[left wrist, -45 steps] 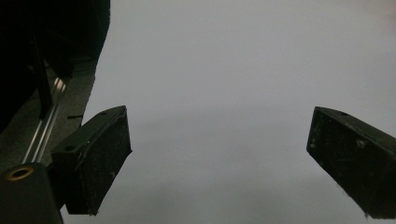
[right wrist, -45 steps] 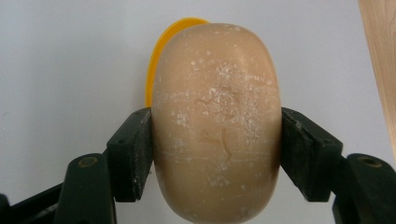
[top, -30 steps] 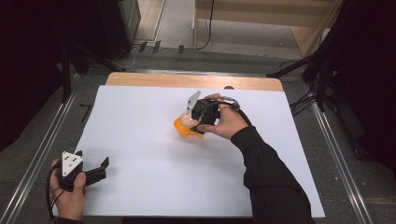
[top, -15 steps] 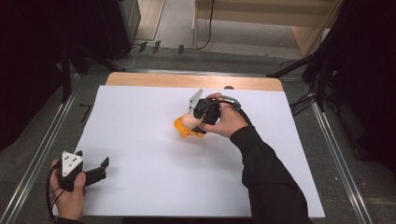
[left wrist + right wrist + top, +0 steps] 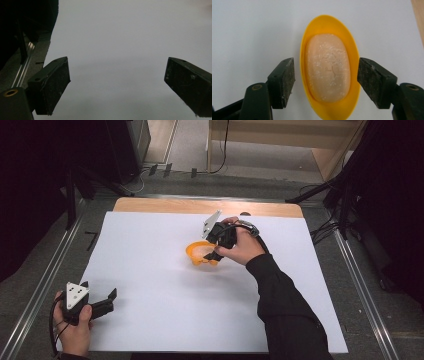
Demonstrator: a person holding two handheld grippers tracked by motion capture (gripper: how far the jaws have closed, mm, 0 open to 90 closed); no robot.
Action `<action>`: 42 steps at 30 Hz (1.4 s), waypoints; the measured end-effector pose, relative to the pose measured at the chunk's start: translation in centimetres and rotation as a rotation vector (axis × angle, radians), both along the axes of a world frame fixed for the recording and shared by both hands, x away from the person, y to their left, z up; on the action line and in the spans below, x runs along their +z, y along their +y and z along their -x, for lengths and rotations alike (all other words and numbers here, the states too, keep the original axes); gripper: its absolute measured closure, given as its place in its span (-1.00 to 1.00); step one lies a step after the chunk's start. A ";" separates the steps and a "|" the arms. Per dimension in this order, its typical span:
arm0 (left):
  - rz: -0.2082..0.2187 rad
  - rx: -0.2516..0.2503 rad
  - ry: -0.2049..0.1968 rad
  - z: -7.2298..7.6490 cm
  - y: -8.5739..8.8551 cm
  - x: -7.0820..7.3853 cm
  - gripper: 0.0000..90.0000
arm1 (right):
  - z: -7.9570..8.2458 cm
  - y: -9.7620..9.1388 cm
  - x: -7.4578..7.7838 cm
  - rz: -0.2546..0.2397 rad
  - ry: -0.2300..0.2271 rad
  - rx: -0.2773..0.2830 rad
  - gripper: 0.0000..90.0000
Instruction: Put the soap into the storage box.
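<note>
A yellow oval dish [image 5: 328, 21] lies on the white sheet with a peach bar of soap [image 5: 328, 67] in it. My right gripper [image 5: 325, 82] straddles the dish across its width and its jaws are opening. A narrow gap shows at the left pad [image 5: 284, 82], and the right pad [image 5: 372, 80] stands at the rim. In the high view the dish [image 5: 198, 251] sits mid-table under the right gripper [image 5: 212, 256]. My left gripper [image 5: 111, 300] rests at the near left corner, open [image 5: 117, 85], with nothing between its jaws.
The white sheet [image 5: 150, 270] covers most of the table. A strip of bare wood [image 5: 165, 206] runs along its far edge. Metal rails [image 5: 45, 280] line both sides. Cables and dark stands lie on the floor beyond the table.
</note>
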State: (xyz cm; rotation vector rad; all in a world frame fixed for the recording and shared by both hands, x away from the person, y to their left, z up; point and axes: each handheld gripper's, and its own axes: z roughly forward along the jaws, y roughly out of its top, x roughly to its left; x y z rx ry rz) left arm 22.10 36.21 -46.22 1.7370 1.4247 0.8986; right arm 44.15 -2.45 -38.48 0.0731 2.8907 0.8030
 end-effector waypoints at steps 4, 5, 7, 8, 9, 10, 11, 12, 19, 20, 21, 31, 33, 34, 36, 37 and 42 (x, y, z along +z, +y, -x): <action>-0.001 0.000 0.000 0.0 0.0 0.0 -0.85 | 0.1 -0.3 -0.2 0.005 -0.001 -0.012 -0.34; -0.002 0.000 0.002 0.0 0.0 0.0 -0.85 | 0.1 -0.4 -0.2 0.003 0.008 -0.018 -0.34; -0.003 0.001 0.003 0.0 0.0 0.0 -0.85 | 0.1 -0.5 -0.3 -0.005 0.016 -0.020 -0.39; -0.003 0.001 0.004 0.0 0.0 0.0 -0.85 | 0.2 -0.6 -0.3 -0.002 0.015 -0.020 -0.44; -0.004 0.000 0.003 0.0 0.0 0.0 -0.85 | 0.2 -0.7 -0.2 0.001 0.021 -0.017 -0.48; -0.004 0.000 0.003 0.0 0.0 0.0 -0.85 | 0.2 -0.8 -0.2 0.001 0.026 -0.020 -0.51; -0.004 0.000 0.003 0.0 0.0 0.0 -0.85 | 0.3 -0.8 -0.2 0.002 0.030 -0.027 -0.53; -0.004 0.000 0.003 0.0 0.0 0.0 -0.85 | 0.2 -0.9 -0.2 -0.001 0.023 -0.028 -0.55; -0.003 0.000 0.001 0.0 0.0 0.0 -0.85 | -0.1 -1.6 -0.4 -0.036 0.091 -0.040 -0.71; -0.003 -0.001 0.002 0.0 0.0 0.0 -0.85 | 0.0 -1.8 -0.5 -0.035 0.104 -0.047 -0.71; -0.004 -0.001 0.002 0.0 0.0 0.0 -0.85 | -0.1 -1.9 -0.6 -0.042 0.104 -0.049 -0.71; -0.005 -0.002 0.002 0.0 -0.1 0.0 -0.85 | 0.6 -3.3 -0.9 -0.065 0.112 -0.075 -0.69; -0.007 -0.002 0.002 0.0 -0.1 0.0 -0.84 | 0.8 -3.7 -0.9 -0.075 0.109 -0.075 -0.70; -0.006 -0.002 0.002 0.0 -0.1 0.0 -0.85 | 0.9 -4.0 -0.9 -0.083 0.105 -0.079 -0.70; -0.008 -0.003 0.002 0.0 -0.1 0.0 -0.85 | 1.2 -4.4 -0.9 -0.101 0.084 -0.096 -0.70; -0.008 -0.002 0.002 0.0 -0.1 0.0 -0.85 | 1.3 -4.6 -0.9 -0.103 0.085 -0.100 -0.70; -0.011 -0.001 0.005 0.0 -0.1 0.0 -0.85 | 1.8 -5.7 -1.0 -0.114 0.080 -0.118 -0.71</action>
